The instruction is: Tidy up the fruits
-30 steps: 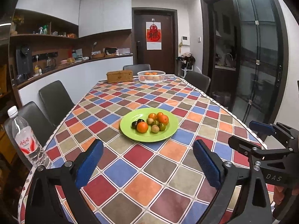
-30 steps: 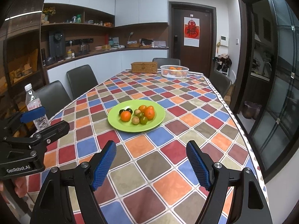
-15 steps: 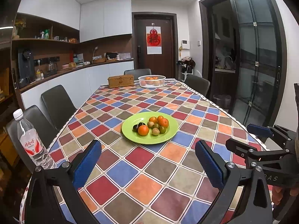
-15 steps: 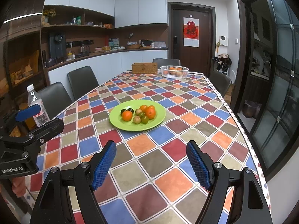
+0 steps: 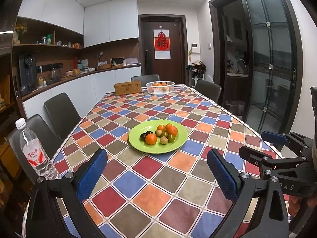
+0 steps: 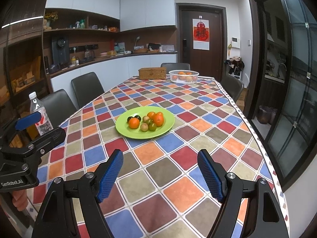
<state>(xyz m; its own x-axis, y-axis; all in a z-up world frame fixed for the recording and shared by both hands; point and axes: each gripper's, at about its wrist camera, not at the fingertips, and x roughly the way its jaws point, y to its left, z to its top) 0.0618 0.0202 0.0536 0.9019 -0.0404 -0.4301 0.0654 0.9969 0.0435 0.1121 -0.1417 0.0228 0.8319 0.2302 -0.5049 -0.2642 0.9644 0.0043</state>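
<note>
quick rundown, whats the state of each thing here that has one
left gripper: open, nothing between the fingers; jaws have just been opening
right gripper: open, empty
green plate: holds mixed fruit
white basket: holds oranges
water bottle: upright, capped
wicker box: lid shut
door: closed

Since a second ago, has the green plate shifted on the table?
No. The green plate covers the same checks of the tablecloth, with its fruit unchanged; only the cameras drifted a little.
</note>
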